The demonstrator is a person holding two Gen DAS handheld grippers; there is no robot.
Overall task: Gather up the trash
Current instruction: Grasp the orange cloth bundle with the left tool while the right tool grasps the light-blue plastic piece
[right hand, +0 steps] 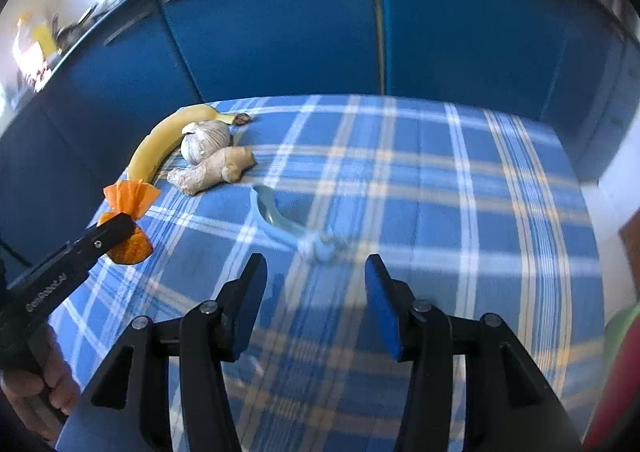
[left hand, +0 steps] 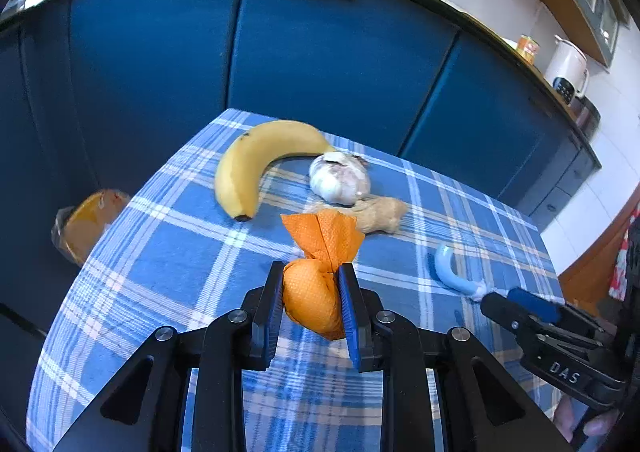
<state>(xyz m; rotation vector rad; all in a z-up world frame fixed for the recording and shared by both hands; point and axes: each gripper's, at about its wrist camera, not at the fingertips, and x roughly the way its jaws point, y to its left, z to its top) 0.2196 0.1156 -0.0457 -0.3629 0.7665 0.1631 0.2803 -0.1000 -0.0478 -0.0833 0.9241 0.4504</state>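
My left gripper (left hand: 311,272) is shut on a crumpled orange napkin (left hand: 314,294) and holds it just above the blue plaid tablecloth (left hand: 168,264); the napkin also shows in the right wrist view (right hand: 128,248). My right gripper (right hand: 316,264) is open and empty, just short of a light blue plastic piece with a white crumpled end (right hand: 320,244), also seen in the left wrist view (left hand: 452,272). In the left wrist view the right gripper (left hand: 520,302) sits at the right, close to that piece.
A banana (left hand: 256,163), a garlic bulb (left hand: 340,177) and a ginger root (left hand: 378,213) lie at the table's far side. Blue cabinets (left hand: 320,51) stand behind. A brown paper bag (left hand: 86,226) stands on the floor left of the table.
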